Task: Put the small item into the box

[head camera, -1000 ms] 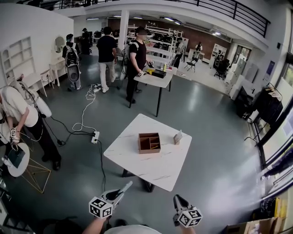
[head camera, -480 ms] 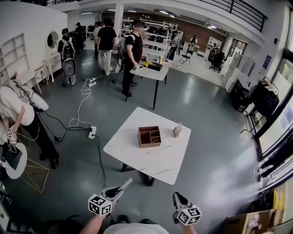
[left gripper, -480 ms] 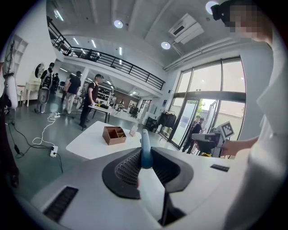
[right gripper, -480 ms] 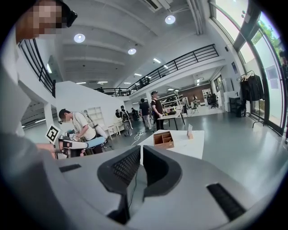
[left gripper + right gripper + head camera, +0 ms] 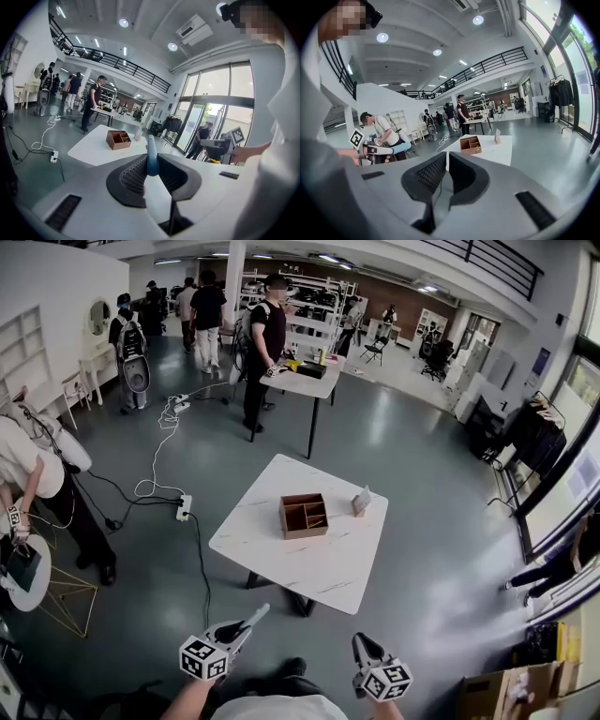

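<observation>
Brown box [image 5: 304,515] on the table [image 5: 281,563] at twelve o'clock; left gripper [image 5: 151,165] jaws pinch a blue item [image 5: 151,149], right gripper [image 5: 446,163] jaws pressed together

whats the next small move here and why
Probably step toward the white table, carrying the left gripper forward. Its jaws are shut on the slim blue item, while the wooden box sits on that table well ahead of where the gripper is held.
</observation>
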Available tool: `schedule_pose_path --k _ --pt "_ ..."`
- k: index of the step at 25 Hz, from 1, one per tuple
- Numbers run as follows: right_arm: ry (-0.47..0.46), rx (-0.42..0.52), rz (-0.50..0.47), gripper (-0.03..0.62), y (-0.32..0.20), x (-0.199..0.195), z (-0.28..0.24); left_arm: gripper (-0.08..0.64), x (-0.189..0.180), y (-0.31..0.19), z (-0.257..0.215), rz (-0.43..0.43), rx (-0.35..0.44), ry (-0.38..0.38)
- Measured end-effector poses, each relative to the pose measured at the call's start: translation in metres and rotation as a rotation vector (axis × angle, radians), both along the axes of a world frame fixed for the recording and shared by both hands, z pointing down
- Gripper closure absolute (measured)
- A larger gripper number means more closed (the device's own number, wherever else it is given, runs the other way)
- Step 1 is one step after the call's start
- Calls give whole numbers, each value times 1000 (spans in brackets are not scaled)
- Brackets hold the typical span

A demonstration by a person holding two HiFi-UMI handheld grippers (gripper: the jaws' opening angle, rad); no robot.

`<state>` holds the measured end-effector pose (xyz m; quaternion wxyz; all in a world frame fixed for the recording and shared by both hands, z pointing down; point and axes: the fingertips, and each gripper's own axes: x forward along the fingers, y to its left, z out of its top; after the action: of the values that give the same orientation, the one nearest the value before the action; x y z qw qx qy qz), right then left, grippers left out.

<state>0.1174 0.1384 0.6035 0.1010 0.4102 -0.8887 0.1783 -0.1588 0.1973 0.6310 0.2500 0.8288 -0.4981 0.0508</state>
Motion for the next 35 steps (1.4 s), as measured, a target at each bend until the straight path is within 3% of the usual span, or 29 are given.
schedule_pose_path --k 10,35 --pt "9 -23 -18 557 -42 -3 13 485 -5 -34 10 -24 -26 -2" --pt "-15 -60 -143 557 -247 -10 26 485 20 -210 0 -108 -39 -49"
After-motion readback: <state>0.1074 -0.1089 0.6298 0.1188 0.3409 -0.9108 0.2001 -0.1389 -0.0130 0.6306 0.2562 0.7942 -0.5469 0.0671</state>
